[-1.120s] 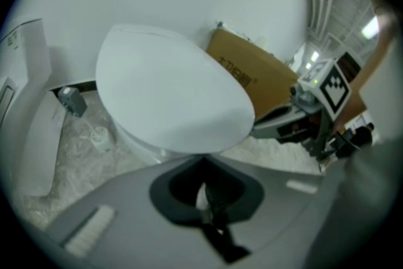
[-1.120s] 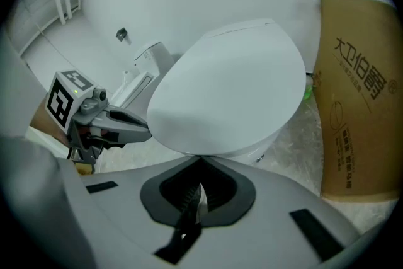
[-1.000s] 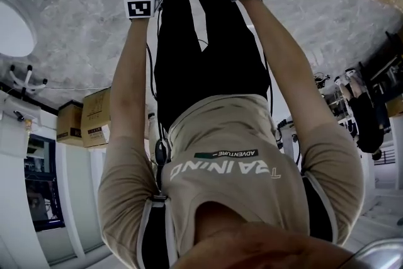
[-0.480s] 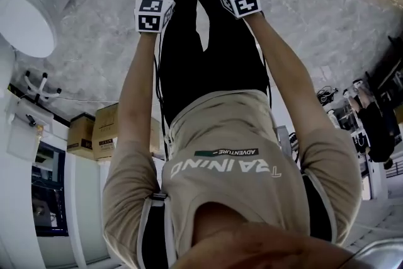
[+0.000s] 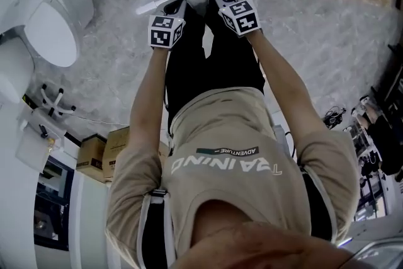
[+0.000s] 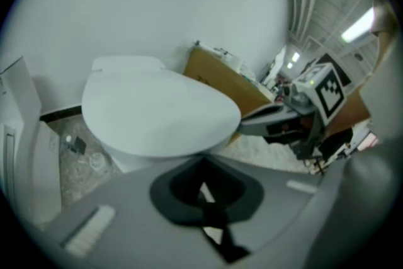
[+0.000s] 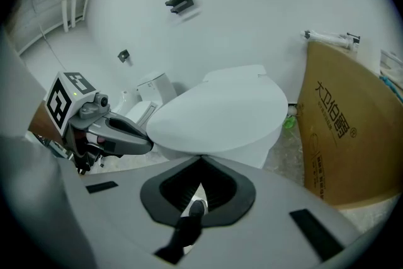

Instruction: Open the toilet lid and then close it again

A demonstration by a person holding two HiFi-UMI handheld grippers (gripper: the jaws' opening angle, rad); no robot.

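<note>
Smooth, glossy white oval plastic toilet lid: down flat over its white ceramic bowl, closed. Runs its long axis from the white wall out toward the person, back end at the wall, rounded front end nearest the two tools. Turns its broad, slightly domed top upward.

Left tool: jaws together, nothing between them, aimed at the lid's front edge from just short of it. Right tool: jaws likewise pressed together and empty, beside the left one, tip at the lid's front rim; touching or not, cannot tell. Grey matte plastic bodies, each with a black-and-white square-marker cube on top.

Just right of the bowl, a tall brown corrugated cardboard box with printed characters on its face. Left of the task toilet, well apart, a second white toilet with a squarish tank. Underfoot, a grey stone-patterned floor with pale veining. High on the wall, a small dark bracket. In the head view, bare forearms, a beige T-shirt and black trousers behind the tools, and small brown cartons at the lower left.
</note>
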